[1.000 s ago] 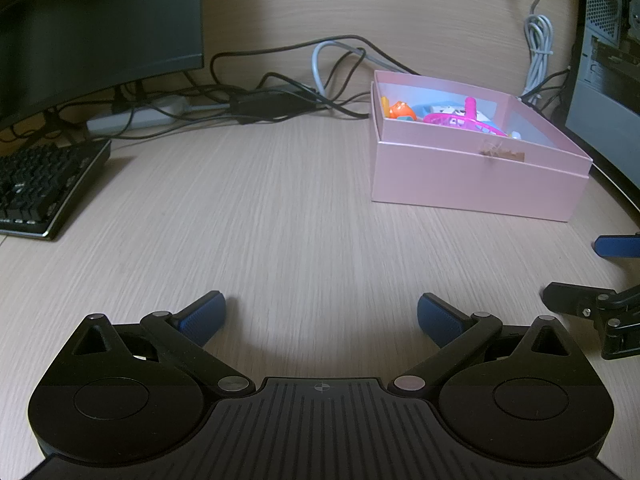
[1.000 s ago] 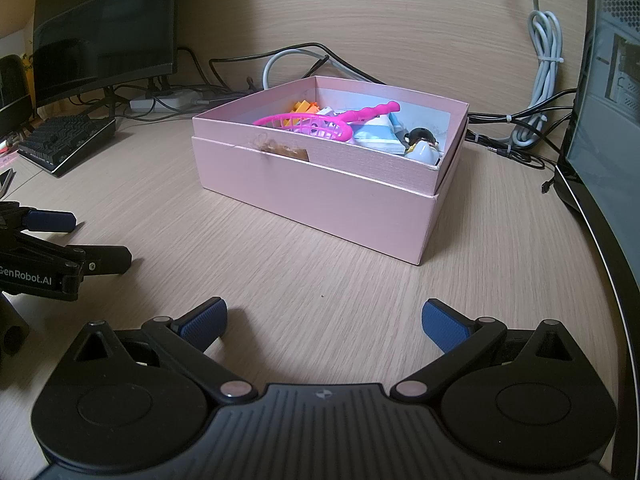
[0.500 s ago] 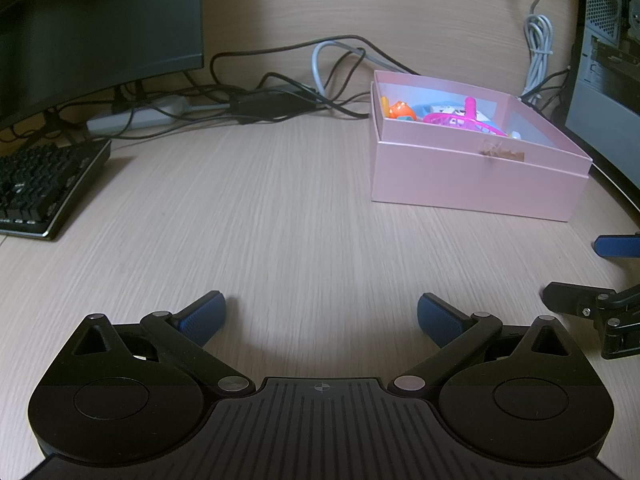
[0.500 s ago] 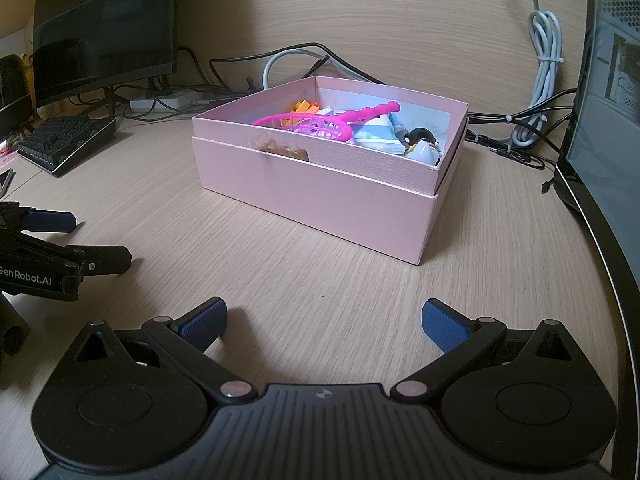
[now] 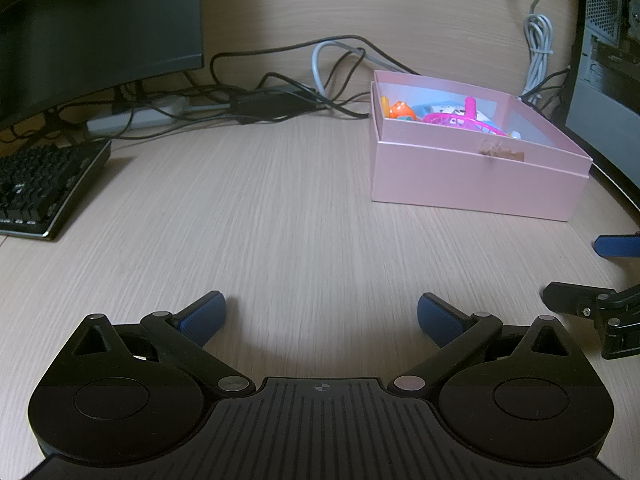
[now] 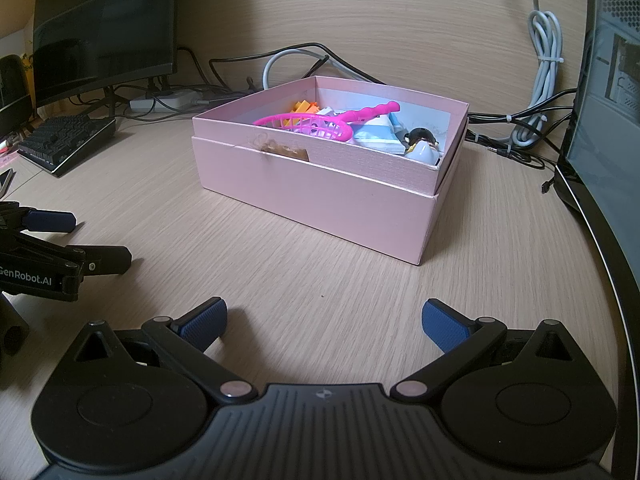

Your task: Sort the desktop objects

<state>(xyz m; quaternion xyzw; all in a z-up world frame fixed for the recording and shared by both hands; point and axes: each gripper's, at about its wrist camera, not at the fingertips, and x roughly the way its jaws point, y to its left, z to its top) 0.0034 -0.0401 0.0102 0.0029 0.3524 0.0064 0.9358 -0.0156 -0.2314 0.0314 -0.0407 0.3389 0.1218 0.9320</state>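
A pink cardboard box [image 5: 472, 184] stands on the wooden desk, also in the right wrist view [image 6: 320, 196]. It holds a pink toy racket [image 6: 320, 122], an orange toy [image 5: 401, 111], a blue-white packet [image 6: 376, 134] and a small dark-headed figure [image 6: 420, 142]. My left gripper [image 5: 322, 314] is open and empty, low over bare desk, left of the box. My right gripper [image 6: 324, 318] is open and empty in front of the box. Each gripper shows at the edge of the other's view.
A black keyboard [image 5: 36, 188] lies at the left, with a dark monitor [image 5: 92, 32] behind it. Cables and a power strip [image 5: 136, 118] run along the back wall. A computer case [image 5: 608, 64] and another screen [image 6: 600, 120] stand at the right.
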